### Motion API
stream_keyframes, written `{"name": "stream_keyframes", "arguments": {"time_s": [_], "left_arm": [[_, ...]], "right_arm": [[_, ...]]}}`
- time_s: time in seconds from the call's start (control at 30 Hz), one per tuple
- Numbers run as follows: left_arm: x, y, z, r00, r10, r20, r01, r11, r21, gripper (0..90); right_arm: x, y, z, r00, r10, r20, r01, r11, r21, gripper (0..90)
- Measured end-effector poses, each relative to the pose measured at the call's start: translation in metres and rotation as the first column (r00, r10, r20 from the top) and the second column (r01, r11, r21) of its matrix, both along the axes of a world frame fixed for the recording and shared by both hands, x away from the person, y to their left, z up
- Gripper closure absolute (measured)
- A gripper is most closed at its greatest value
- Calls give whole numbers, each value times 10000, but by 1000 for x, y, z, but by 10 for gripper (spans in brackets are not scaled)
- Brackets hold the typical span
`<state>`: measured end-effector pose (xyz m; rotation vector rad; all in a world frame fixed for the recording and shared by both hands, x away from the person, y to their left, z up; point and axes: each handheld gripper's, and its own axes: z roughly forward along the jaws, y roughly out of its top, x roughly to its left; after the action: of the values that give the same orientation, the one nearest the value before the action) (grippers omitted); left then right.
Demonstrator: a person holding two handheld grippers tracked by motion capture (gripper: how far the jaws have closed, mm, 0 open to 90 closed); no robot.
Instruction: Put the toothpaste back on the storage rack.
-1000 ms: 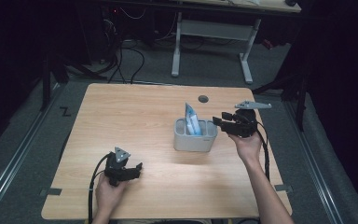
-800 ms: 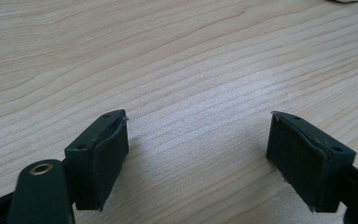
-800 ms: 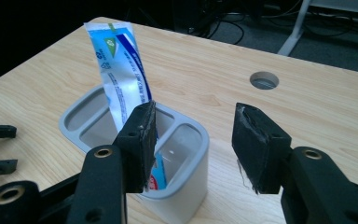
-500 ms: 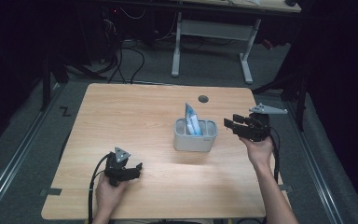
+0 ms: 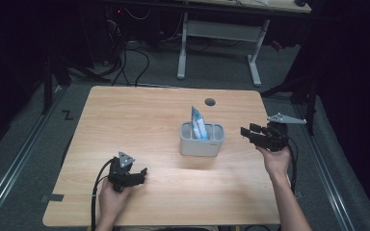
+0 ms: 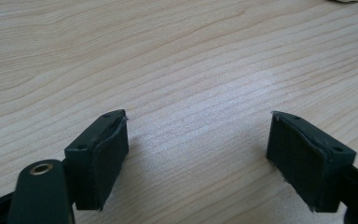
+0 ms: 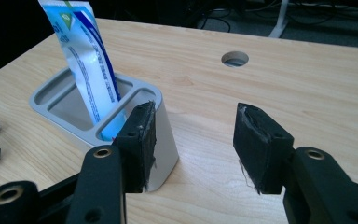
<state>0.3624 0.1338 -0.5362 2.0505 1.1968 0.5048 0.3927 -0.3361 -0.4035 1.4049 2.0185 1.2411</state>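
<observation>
Right tool (image 5: 246,133): jaws spread, nothing between them. Grey holder (image 7: 121,122) just beside its left jaw, near wall partly hidden; blue-white tube (image 7: 87,60) standing inside, base concealed. Left tool (image 6: 200,154): spread over bare surface (image 6: 177,56).

The bench (image 5: 139,115) is pale wood, smooth and matt. The holder (image 7: 165,135) is matt grey plastic. The tube (image 7: 86,56) is glossy.
</observation>
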Motion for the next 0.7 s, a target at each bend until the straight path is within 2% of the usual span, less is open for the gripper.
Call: {"name": "stream_keyframes", "arguments": {"time_s": [0.53, 0.7], "left_arm": [[0, 0, 0, 10000, -4, 15, 4, 10000, -6, 210], [0, 0, 0, 10000, -6, 15, 6, 10000, -7, 209]], "right_arm": [[-12, -13, -22, 9988, -385, -304, 384, 9992, -53, 488], [-14, -13, -35, 9977, -523, -436, 531, 9985, 167, 485]]}}
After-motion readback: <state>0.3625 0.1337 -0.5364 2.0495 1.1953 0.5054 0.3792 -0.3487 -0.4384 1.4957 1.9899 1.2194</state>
